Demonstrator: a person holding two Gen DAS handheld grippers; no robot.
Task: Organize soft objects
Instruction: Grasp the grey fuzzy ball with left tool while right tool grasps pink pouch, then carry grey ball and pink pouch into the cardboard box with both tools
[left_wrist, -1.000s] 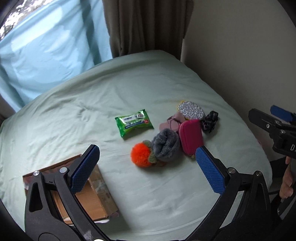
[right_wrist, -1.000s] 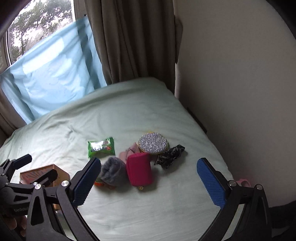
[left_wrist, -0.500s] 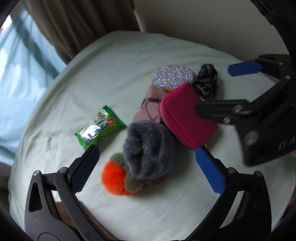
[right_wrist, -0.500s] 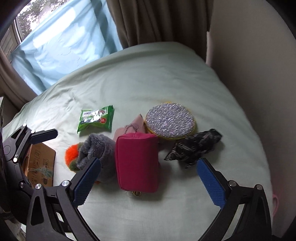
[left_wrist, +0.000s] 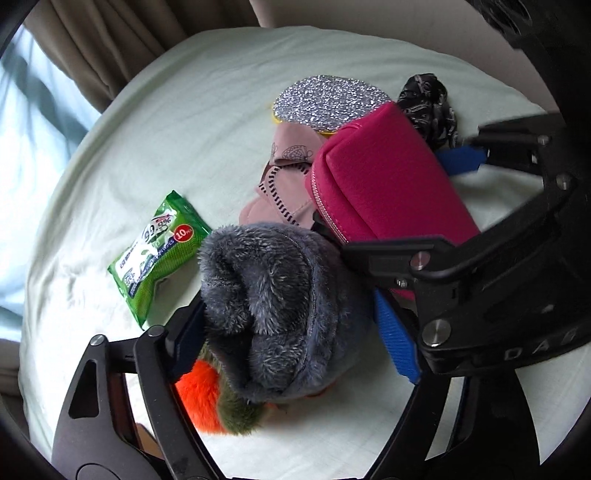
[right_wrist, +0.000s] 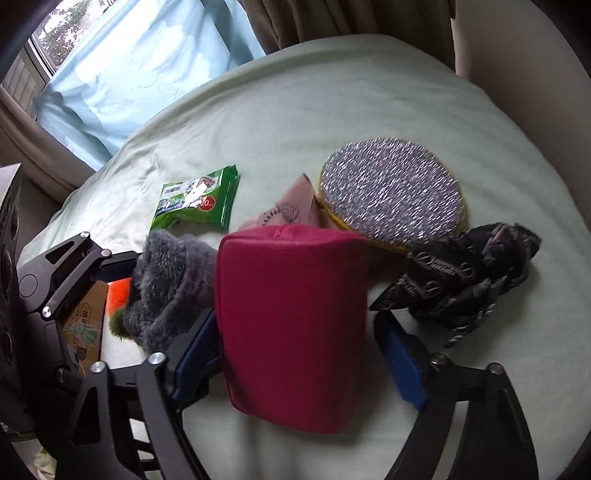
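Bed (right_wrist: 332, 96), magenta pouch (right_wrist: 291, 317) between hand-held gripper (right_wrist: 299, 350) fingers

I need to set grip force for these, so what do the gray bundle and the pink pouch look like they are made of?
The gray bundle looks like plush faux fur: long, matted fibers that catch the light, rolled over itself. The pink pouch seems to be a matte woven or neoprene-like fabric, smooth, with softly rounded corners and a zipper along one edge; the exact fabric is unclear. Both should compress easily.

Two wrist views, close over the bed (left_wrist: 221, 110)
Both look down; each shows the pouch (left_wrist: 384, 184) (right_wrist: 291, 314).
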